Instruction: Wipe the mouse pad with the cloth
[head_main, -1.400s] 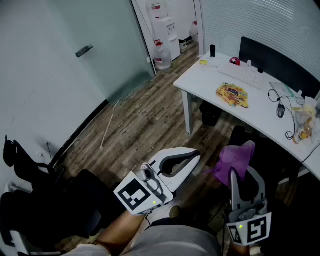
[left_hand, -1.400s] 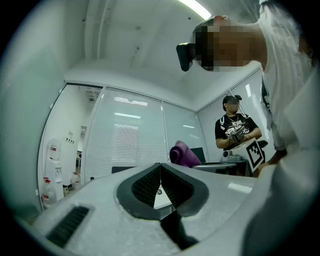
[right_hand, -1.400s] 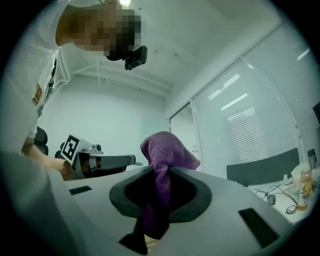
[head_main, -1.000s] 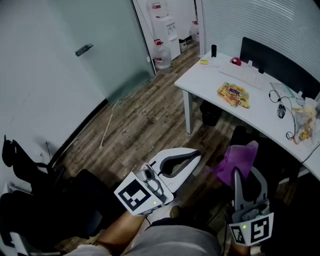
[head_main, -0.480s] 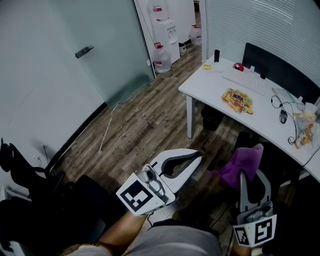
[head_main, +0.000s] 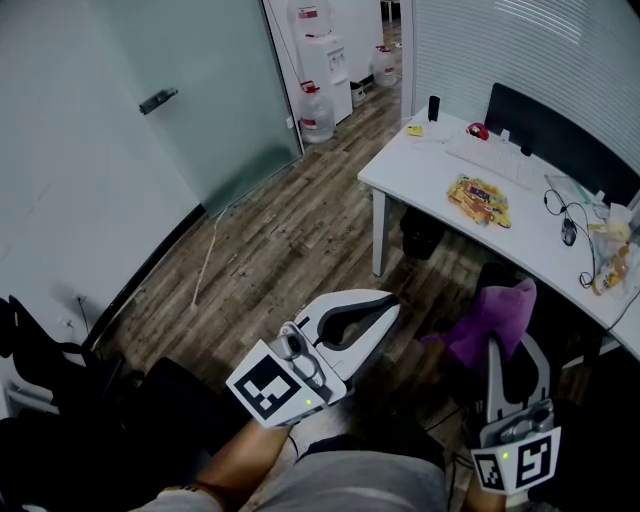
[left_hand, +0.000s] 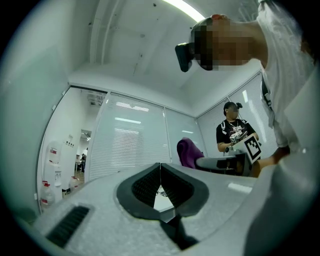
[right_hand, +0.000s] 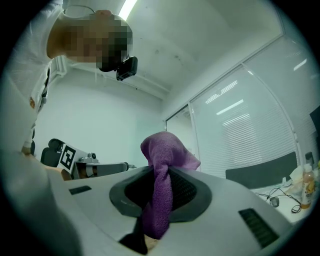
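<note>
My right gripper (head_main: 498, 342) is held low at the right, shut on a purple cloth (head_main: 490, 318) that bunches up above its jaws. In the right gripper view the cloth (right_hand: 162, 155) hangs pinched between the dark pads of that gripper (right_hand: 161, 175). My left gripper (head_main: 388, 303) is in front of my lap, its jaws pressed together with nothing between them, as the left gripper view (left_hand: 160, 165) also shows. Both grippers hang over the floor, well short of the white desk (head_main: 420, 165). I cannot make out a mouse pad in any view.
On the desk lie a keyboard (head_main: 490, 160), a yellow snack packet (head_main: 478, 200), a mouse (head_main: 568, 232) and cables. A dark chair back (head_main: 550, 125) stands behind it. A water dispenser (head_main: 312, 55) stands by the glass wall. Another person (left_hand: 232, 137) shows far off.
The head view has drifted, so the desk sits slightly further right. My right gripper with the cloth has shifted right and lower in the frame. Both grippers have stayed shut.
</note>
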